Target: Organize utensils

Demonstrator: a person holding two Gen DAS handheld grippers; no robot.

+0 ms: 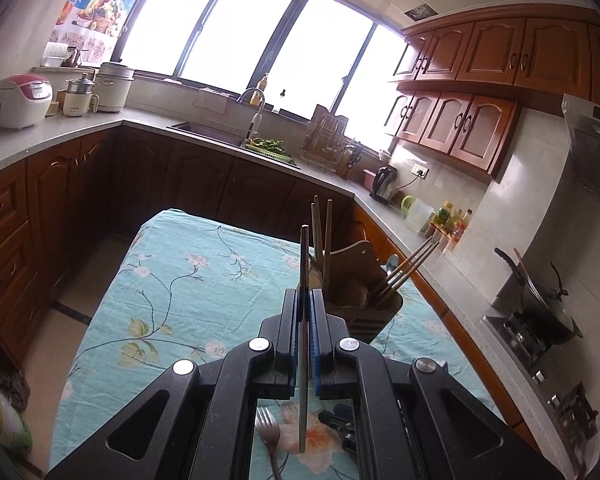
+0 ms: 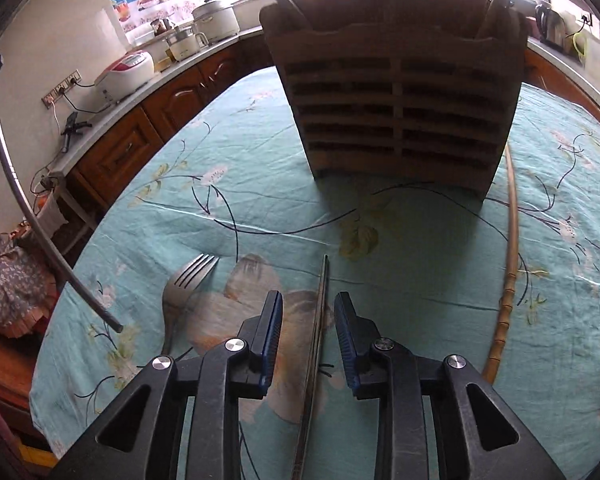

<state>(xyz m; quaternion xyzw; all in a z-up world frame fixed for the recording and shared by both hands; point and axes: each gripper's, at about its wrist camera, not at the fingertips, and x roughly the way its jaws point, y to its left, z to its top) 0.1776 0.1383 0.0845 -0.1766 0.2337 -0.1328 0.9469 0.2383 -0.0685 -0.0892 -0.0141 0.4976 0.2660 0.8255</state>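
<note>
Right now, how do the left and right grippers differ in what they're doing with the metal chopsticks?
The left gripper is shut on a metal chopstick, lifted clear of the tablecloth; the right gripper is open. The second metal chopstick lies flat on the cloth between the right gripper's fingers, ungripped. Both grippers face the wooden utensil holder.

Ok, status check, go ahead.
Left gripper shut on metal chopstick. Right gripper open over second chopstick on cloth. Fork, bamboo chopstick loose. Holder unobstructed.
</note>
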